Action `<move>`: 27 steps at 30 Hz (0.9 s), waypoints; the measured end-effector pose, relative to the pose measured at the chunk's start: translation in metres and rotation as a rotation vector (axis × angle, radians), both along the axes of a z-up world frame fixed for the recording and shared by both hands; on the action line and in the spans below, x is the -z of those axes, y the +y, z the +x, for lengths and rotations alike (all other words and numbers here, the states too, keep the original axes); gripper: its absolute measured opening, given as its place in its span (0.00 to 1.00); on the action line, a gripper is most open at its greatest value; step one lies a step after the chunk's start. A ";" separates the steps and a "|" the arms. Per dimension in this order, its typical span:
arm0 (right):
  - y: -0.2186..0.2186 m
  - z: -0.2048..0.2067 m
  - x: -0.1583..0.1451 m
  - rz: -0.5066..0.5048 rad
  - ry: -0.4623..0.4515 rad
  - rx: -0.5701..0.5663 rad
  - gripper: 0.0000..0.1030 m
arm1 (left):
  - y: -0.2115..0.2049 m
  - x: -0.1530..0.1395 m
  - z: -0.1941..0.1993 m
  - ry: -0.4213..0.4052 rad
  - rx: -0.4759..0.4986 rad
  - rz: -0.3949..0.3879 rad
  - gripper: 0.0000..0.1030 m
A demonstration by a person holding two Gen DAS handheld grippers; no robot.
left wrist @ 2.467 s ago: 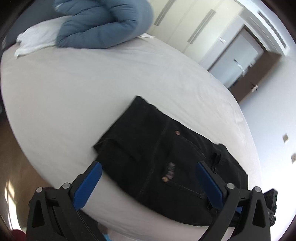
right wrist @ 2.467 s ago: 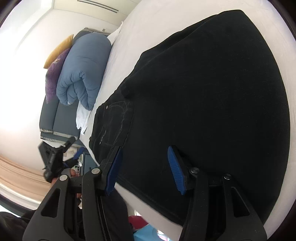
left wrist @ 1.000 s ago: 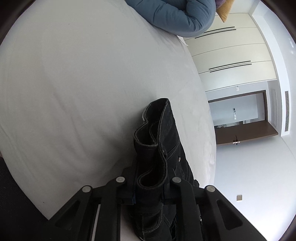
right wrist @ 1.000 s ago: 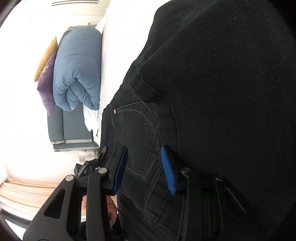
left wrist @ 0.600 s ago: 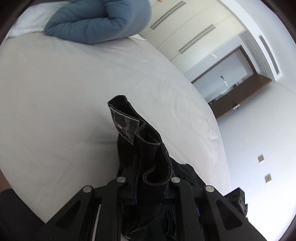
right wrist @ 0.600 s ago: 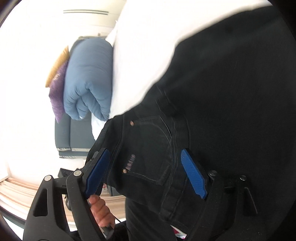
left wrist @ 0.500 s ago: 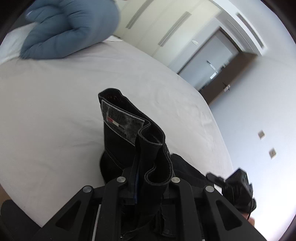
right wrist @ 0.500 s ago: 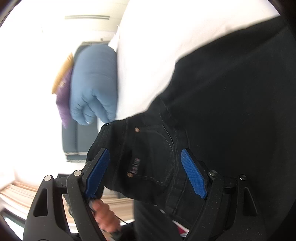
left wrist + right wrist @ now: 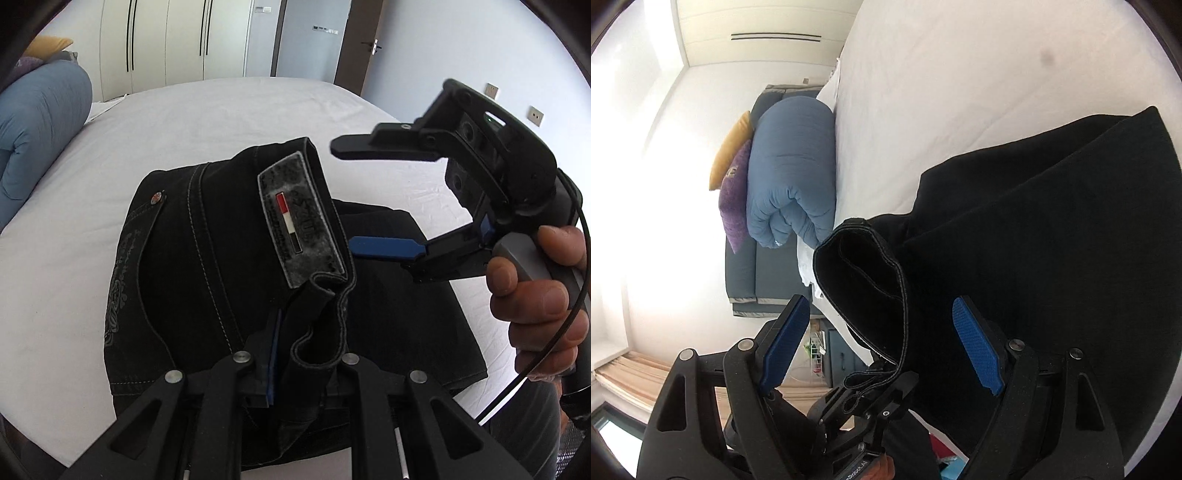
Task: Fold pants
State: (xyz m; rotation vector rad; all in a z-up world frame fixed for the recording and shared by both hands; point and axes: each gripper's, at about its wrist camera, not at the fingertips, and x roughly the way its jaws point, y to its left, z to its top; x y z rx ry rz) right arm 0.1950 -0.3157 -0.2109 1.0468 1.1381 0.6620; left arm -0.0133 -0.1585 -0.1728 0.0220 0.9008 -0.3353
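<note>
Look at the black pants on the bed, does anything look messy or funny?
Yes. The waistband of the black pants sticks up bunched in the shut left gripper instead of lying flat on the bed. The open right gripper holds nothing.

Left gripper (image 9: pixel 306 354) clamped, right gripper (image 9: pixel 345 199) agape

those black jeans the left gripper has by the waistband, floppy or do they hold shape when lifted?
Likely in between: the waistband stands up in curled layers where the left gripper pinches it, so the denim has some body. The rest of the black jeans lies draped on the bed, so it would probably hang and trail. Stacked layers suggest fair weight.
</note>
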 end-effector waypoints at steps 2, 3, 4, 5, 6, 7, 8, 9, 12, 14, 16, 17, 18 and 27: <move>0.010 0.001 -0.004 -0.053 -0.021 -0.013 0.78 | -0.004 0.003 -0.002 -0.002 0.009 0.023 0.15; 0.016 0.002 -0.007 -0.073 -0.034 -0.025 0.76 | -0.012 0.000 0.002 -0.003 0.015 0.033 0.15; 0.022 0.004 -0.010 -0.094 -0.044 -0.046 0.76 | -0.015 0.000 0.001 -0.002 0.022 0.039 0.15; 0.028 0.006 -0.013 -0.131 -0.053 -0.066 0.72 | -0.017 0.000 0.001 -0.001 0.028 0.044 0.15; 0.038 0.007 -0.015 -0.167 -0.062 -0.088 0.59 | -0.015 0.001 0.007 -0.001 0.030 0.049 0.15; 0.043 0.008 -0.014 -0.193 -0.061 -0.110 0.47 | -0.018 0.002 0.008 -0.004 0.032 0.058 0.15; 0.046 0.010 -0.012 -0.217 -0.050 -0.120 0.42 | -0.020 0.002 0.008 -0.004 0.033 0.068 0.15; 0.047 0.011 -0.009 -0.239 -0.040 -0.120 0.30 | -0.019 0.002 0.008 0.001 0.035 0.067 0.15; 0.037 0.007 -0.002 -0.252 -0.035 -0.092 0.21 | -0.028 0.002 0.009 0.011 0.071 0.069 0.15; 0.029 0.003 0.000 -0.262 -0.041 -0.071 0.13 | -0.036 0.002 0.009 0.009 0.103 0.076 0.15; 0.018 -0.004 0.001 -0.275 -0.049 -0.046 0.12 | -0.045 0.001 0.009 0.007 0.129 0.081 0.15; 0.011 -0.007 0.002 -0.269 -0.049 -0.034 0.12 | -0.051 0.000 0.009 0.009 0.143 0.079 0.15; 0.002 -0.011 0.004 -0.264 -0.050 -0.019 0.12 | -0.055 0.000 0.010 0.014 0.165 0.075 0.15; -0.064 -0.029 0.008 -0.283 -0.052 0.050 0.10 | -0.116 0.000 0.015 0.015 0.274 0.104 0.15</move>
